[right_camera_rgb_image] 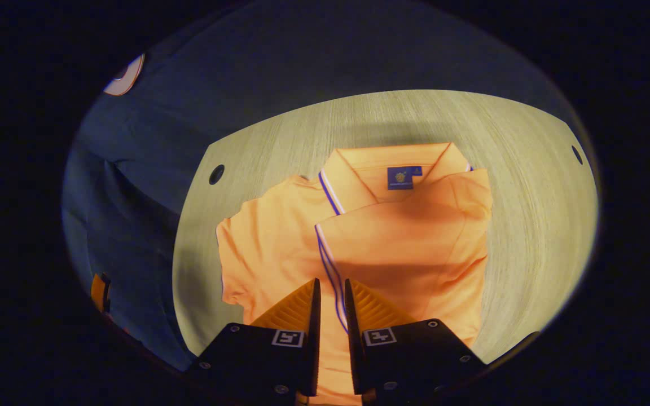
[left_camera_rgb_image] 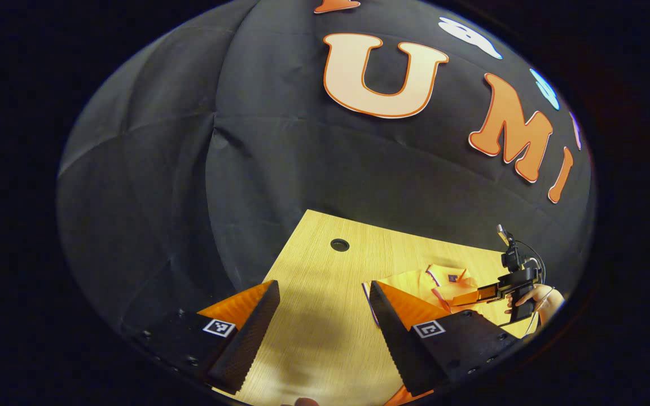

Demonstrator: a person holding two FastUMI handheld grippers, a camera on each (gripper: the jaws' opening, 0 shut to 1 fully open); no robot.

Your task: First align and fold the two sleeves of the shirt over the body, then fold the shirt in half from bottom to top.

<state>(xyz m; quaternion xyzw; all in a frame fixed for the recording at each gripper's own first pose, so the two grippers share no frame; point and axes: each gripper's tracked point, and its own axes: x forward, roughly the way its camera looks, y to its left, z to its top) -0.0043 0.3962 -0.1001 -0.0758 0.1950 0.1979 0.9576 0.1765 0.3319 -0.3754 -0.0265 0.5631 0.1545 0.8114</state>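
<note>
The left tongs (left_camera_rgb_image: 325, 293) stood wide open over bare wood at the near edge of the table (left_camera_rgb_image: 325, 338), holding nothing, their shadow falling on the boards between the fingers. Just past the right-hand finger lay the orange polo shirt (left_camera_rgb_image: 409, 282), partly hidden behind that finger. Farther off over the shirt a hand (left_camera_rgb_image: 534, 299) held the right tongs (left_camera_rgb_image: 463, 299), level above the cloth. A round cable hole (left_camera_rgb_image: 339, 245) sat in the table near its far edge, and the black cloth wall (left_camera_rgb_image: 246, 169) rose behind.

In the right gripper view the right tongs (right_camera_rgb_image: 332, 290) were nearly closed, a narrow gap left between the fingers, low above the shirt (right_camera_rgb_image: 404, 237); whether they pinched any cloth could not be told. The shirt lay flat in the middle of the table (right_camera_rgb_image: 528, 197), collar (right_camera_rgb_image: 398, 163) at the far end with a small blue label (right_camera_rgb_image: 404, 177) inside. One sleeve was folded across the body, its striped hem (right_camera_rgb_image: 328, 265) running toward the fingers; the other sleeve (right_camera_rgb_image: 246, 254) lay spread out. Cable holes (right_camera_rgb_image: 216, 174) flanked the shirt
</note>
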